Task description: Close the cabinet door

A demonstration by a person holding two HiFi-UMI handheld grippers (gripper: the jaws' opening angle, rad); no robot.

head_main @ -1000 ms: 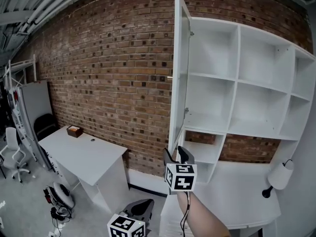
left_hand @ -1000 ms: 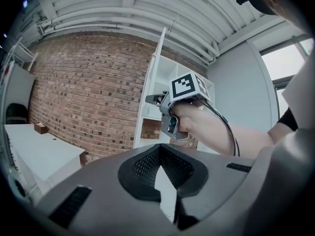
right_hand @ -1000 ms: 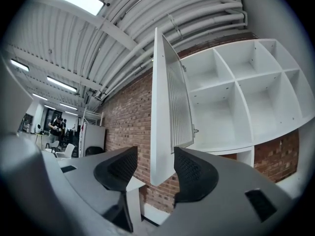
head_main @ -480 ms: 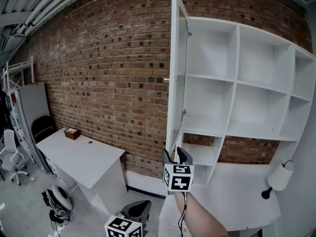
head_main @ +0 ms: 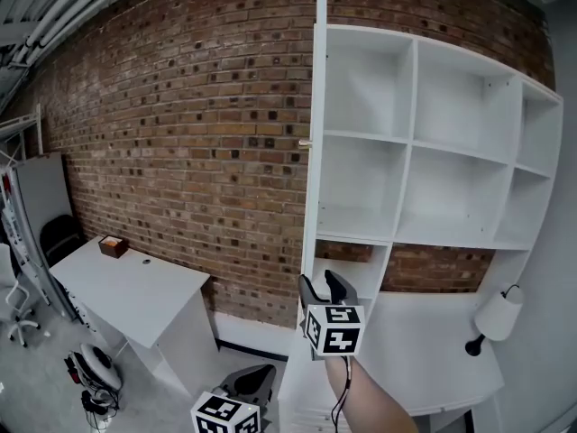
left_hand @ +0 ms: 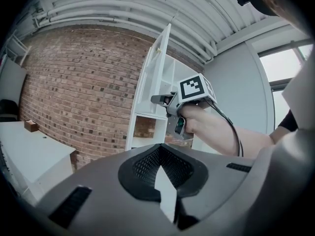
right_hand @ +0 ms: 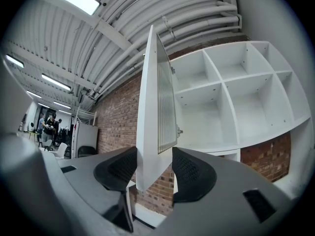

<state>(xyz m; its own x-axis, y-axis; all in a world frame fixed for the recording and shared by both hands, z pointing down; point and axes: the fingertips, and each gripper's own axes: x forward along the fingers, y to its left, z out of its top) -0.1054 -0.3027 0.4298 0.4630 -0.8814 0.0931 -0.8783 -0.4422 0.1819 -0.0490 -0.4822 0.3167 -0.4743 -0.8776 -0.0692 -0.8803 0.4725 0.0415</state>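
Note:
The tall white cabinet door [head_main: 317,152] stands open, edge-on to me in the head view, hinged to the white open shelving [head_main: 410,152] on the brick wall. My right gripper [head_main: 320,282] is at the door's lower corner. In the right gripper view the door [right_hand: 152,122] fills the gap of the right gripper [right_hand: 153,168], a black pad on each face. My left gripper [head_main: 255,377] hangs low and to the left, apart from the door. In its own view the left gripper [left_hand: 162,173] is shut on nothing, and the right gripper [left_hand: 158,99] shows against the door [left_hand: 155,63].
A white desk [head_main: 126,287] with a small brown box [head_main: 113,245] stands left of the cabinet against the brick wall. A white counter [head_main: 424,350] sits under the shelves, with a white lamp [head_main: 491,318] at its right. Office chairs and gear lie at the far left.
The door has swung from an angled position to edge-on, toward the shelving, with my right gripper staying at its lower corner. The left gripper has barely moved.

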